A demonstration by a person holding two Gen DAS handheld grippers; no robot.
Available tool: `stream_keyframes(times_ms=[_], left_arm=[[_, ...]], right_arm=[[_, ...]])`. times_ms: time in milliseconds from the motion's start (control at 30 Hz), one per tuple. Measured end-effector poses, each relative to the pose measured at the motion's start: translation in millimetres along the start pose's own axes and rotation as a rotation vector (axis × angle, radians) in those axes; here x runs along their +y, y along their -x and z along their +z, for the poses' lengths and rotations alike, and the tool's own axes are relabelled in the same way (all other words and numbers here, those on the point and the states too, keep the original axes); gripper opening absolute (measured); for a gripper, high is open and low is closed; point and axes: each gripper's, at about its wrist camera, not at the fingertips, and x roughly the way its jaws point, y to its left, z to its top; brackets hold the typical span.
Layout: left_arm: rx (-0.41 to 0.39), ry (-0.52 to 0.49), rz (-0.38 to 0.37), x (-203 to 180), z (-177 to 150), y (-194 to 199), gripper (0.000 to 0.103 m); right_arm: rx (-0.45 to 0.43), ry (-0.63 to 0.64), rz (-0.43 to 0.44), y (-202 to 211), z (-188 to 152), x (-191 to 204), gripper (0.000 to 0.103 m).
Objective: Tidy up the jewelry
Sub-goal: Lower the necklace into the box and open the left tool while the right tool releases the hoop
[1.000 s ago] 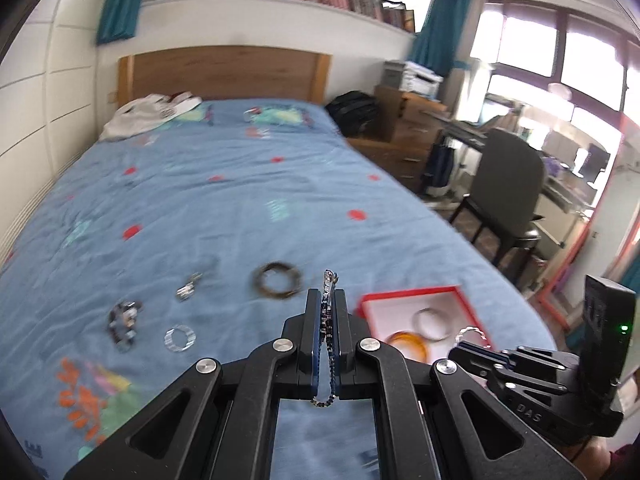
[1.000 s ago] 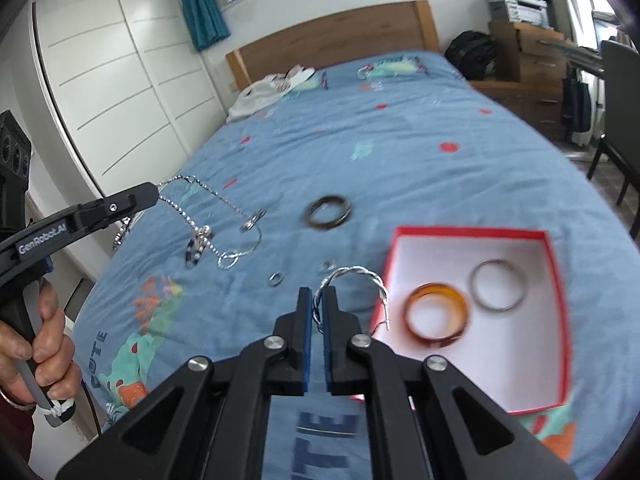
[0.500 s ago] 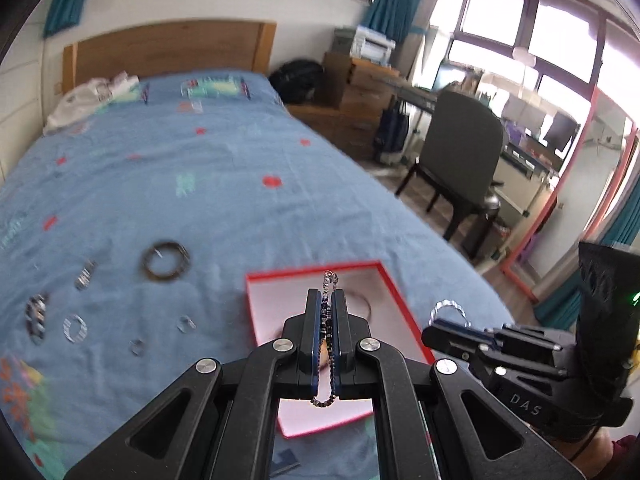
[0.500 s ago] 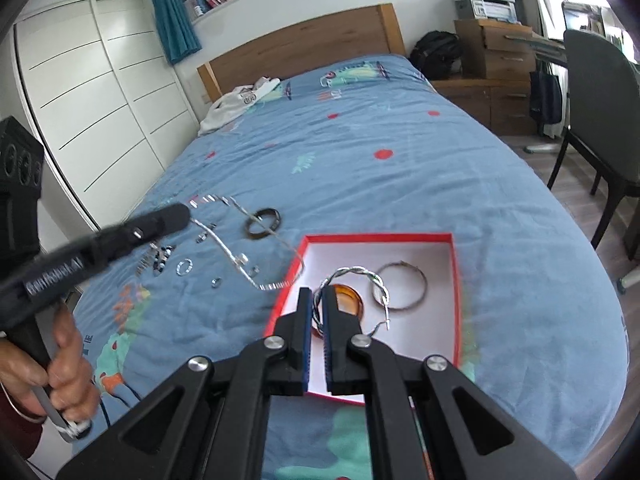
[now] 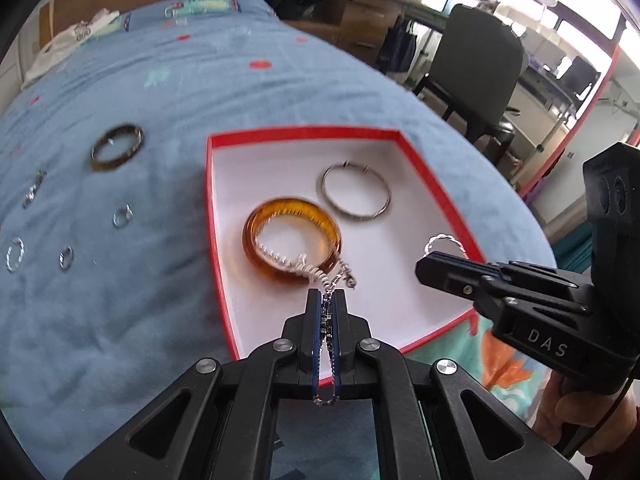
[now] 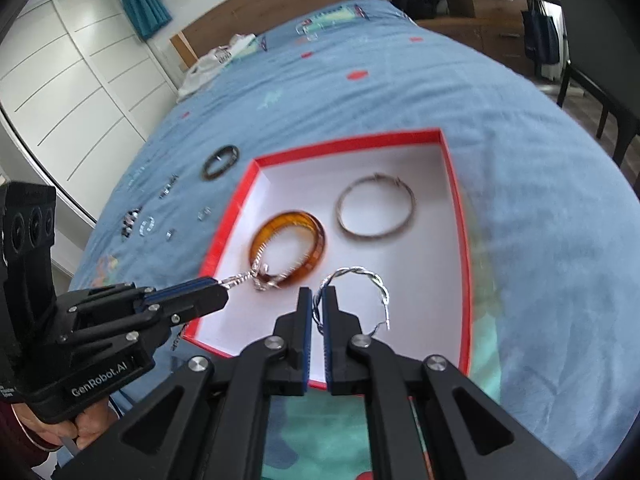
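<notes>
Pinching a fine silver chain (image 5: 304,266), the left gripper (image 5: 327,300) holds its fingers nearly together, the chain draped across a glossy amber bangle (image 5: 292,240) inside the red-rimmed white box (image 5: 304,136) beside a thin silver hoop (image 5: 356,192). The right gripper (image 6: 316,300) clamps a twisted silver bangle (image 6: 360,280) over the box's near edge. Only the left view clearly shows the small rings (image 5: 122,216) on the blue bedspread (image 5: 120,300).

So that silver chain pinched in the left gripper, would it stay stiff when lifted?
Probably not. The silver chain sags from the left gripper and drapes limply over the amber plastic bangle, so it looks floppy. Its thin links suggest it is light and may snag there.
</notes>
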Motion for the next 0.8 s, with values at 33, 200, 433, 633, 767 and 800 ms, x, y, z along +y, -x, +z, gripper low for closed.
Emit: stream_keyframes(times_ms=[33, 200, 433, 633, 767, 800], left_arm=[[0.007, 0.003, 0.0, 1, 0, -2, 0.004], [0.027, 0.02, 0.01, 6, 3, -11, 0.005], [0.046, 0.05, 0.006, 17, 0, -16, 0.005], [0.062, 0.078, 0.003, 23, -7, -20, 0.008], [0.065, 0.08, 0.005, 22, -13, -19, 0.009], [0.067, 0.082, 0.007, 22, -14, -19, 0.009]], right_arm=[[0.006, -0.003, -0.002, -2, 0, -1, 0.005], [0.05, -0.017, -0.013, -16, -1, -10, 0.005], [0.114, -0.027, -0.036, -30, -1, -15, 0.006], [0.135, 0.001, -0.061, -36, -1, -12, 0.006], [0.135, 0.004, -0.059, -38, -2, -12, 0.006], [0.134, 0.005, -0.057, -38, -2, -13, 0.006]])
